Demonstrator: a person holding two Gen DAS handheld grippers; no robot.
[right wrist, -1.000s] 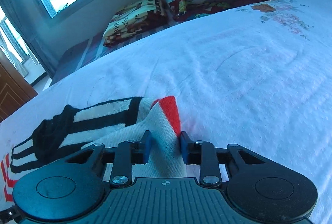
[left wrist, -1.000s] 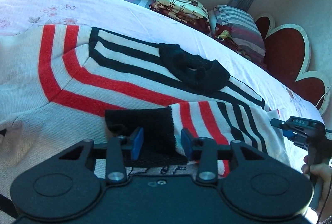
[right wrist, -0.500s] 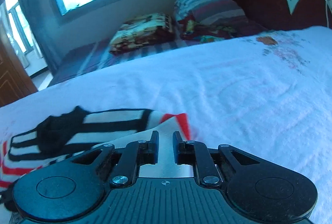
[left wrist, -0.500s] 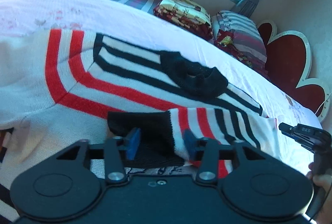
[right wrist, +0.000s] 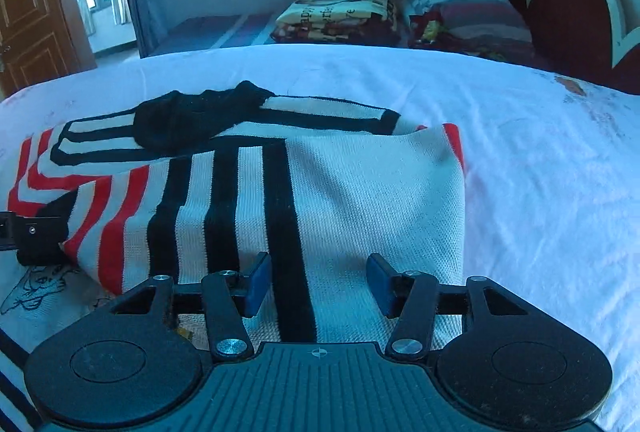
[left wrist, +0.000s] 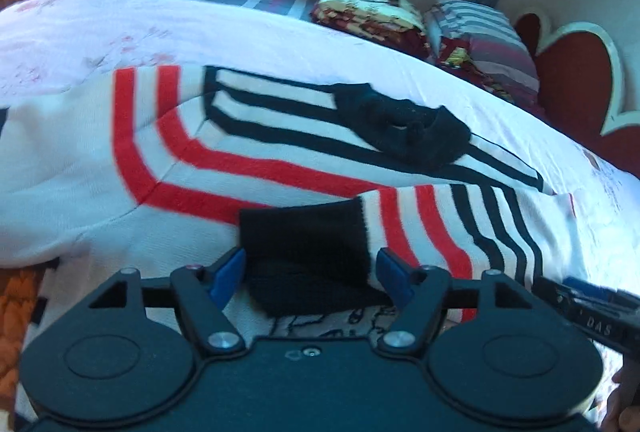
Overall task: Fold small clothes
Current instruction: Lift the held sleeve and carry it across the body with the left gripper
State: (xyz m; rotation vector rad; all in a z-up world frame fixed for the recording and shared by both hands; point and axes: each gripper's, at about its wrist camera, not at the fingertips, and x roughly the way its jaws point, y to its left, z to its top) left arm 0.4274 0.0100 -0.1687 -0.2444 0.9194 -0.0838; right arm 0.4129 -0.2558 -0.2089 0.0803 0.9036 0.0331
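Lying flat on the bed [right wrist: 540,159], the striped sweater [left wrist: 100,159] is being folded, one sleeve [right wrist: 328,191] already laid across the body so the width narrows. At the black cuff [left wrist: 304,244], the left gripper [left wrist: 311,268] is being held wide open, gripping nothing. Over the sleeve's shoulder end, the right gripper [right wrist: 319,282] is likewise being held wide open and empty, apparently because the fold is judged set.

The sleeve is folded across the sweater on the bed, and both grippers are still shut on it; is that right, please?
Not quite: both grippers are open. The left wrist view shows the left gripper with jaws apart around the sleeve cuff; the right wrist view shows the right gripper likewise. The sleeve does lie across the sweater on the bed.
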